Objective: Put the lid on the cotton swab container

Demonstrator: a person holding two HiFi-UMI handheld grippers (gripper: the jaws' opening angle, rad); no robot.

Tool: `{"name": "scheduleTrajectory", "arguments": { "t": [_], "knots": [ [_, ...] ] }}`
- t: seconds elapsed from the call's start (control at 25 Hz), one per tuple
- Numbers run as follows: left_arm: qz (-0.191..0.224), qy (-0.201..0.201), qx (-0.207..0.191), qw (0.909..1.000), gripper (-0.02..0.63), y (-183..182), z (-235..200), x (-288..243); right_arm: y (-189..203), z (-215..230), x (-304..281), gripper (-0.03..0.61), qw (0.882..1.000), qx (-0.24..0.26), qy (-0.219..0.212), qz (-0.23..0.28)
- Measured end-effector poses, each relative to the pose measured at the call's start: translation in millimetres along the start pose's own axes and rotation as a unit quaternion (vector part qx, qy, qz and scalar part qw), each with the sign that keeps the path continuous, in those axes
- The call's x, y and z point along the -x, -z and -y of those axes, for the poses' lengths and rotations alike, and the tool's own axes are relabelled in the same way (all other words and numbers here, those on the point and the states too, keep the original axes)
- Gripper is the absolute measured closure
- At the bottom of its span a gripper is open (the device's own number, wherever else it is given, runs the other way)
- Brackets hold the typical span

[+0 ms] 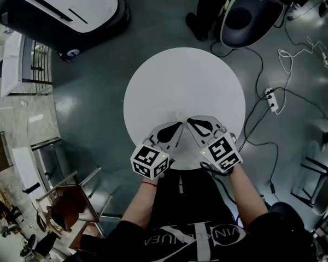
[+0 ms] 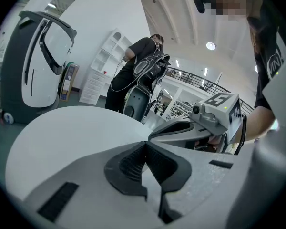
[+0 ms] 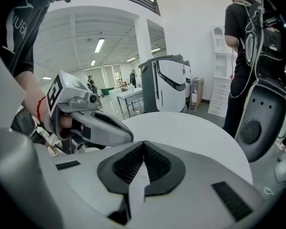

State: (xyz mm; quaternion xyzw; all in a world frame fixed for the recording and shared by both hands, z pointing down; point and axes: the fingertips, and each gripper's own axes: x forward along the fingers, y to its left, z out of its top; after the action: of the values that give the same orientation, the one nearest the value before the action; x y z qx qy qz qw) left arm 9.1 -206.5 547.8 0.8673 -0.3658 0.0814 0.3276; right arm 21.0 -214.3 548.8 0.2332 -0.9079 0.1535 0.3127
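White round table [image 1: 180,81]: I see no swab container, no lid in any view. At table's 6 o'clock, left gripper [image 1: 177,127] and right gripper [image 1: 192,122], tips near each other, jaws together, empty. Task not begun, I judge.

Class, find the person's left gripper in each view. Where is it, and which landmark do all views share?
Head view: the left gripper sits low, just left of centre.
Left gripper view: the gripper fills the bottom, jaws together.
Right gripper view: the gripper is at the left, middle height.
Shared landmark: the round white table.
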Motion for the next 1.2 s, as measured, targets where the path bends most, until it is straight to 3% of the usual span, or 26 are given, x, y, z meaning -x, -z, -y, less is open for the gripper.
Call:
{"name": "scheduleTrajectory", "arguments": {
  "t": [0.68, 1.2],
  "knots": [
    [0.014, -0.002, 0.015, 0.9998, 0.607, -1, 2, 1, -3, 0, 2, 0.575, 0.999, 0.033, 0.028, 0.012],
    [0.016, 0.009, 0.003, 0.9998, 0.607, 2, 20, 13, 0, -16, 18, 0.575, 0.998, -0.035, 0.041, 0.037]
  ]
}}
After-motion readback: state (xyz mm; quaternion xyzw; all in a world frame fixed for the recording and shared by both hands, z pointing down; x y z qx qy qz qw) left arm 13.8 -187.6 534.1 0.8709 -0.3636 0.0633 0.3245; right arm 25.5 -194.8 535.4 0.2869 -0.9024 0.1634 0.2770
